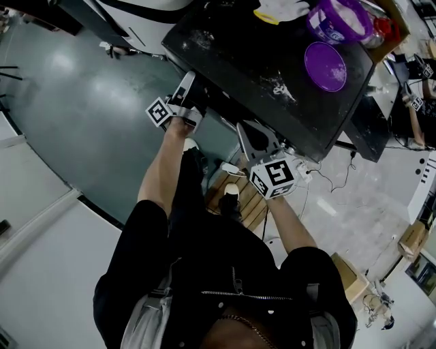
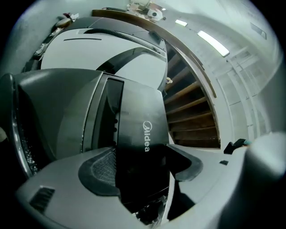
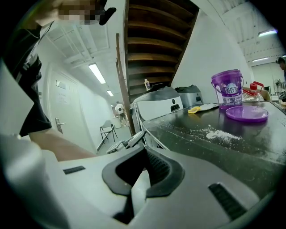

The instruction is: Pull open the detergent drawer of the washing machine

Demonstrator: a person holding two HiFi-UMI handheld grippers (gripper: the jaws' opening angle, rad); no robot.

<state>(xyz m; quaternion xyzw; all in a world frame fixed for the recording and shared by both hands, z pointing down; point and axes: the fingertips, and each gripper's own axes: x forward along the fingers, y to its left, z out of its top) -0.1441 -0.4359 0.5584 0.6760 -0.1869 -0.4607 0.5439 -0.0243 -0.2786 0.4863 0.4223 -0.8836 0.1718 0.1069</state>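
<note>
The drawer's dark front (image 2: pixel 140 120), marked Midea, fills the middle of the left gripper view and seems to stand a little out of the washing machine's grey panel (image 2: pixel 67 112). My left gripper (image 2: pixel 143 167) is open wide, a pad on each side of that front, neither clearly pressing. In the head view the left gripper (image 1: pixel 193 95) reaches under the front edge of the machine's black top (image 1: pixel 272 75), which hides the drawer. My right gripper (image 1: pixel 253 136) hangs before the machine's front, to the right. Its tips (image 3: pixel 145 154) meet, shut on nothing.
On the black top stand a purple tub (image 1: pixel 337 19) and a purple lid (image 1: pixel 325 66), with spilled white powder (image 3: pixel 219 134) nearby. A white machine (image 2: pixel 103 53) stands beyond. Wooden stairs (image 2: pixel 192 116) rise behind. A wooden pallet (image 1: pixel 248 201) lies by the person's feet.
</note>
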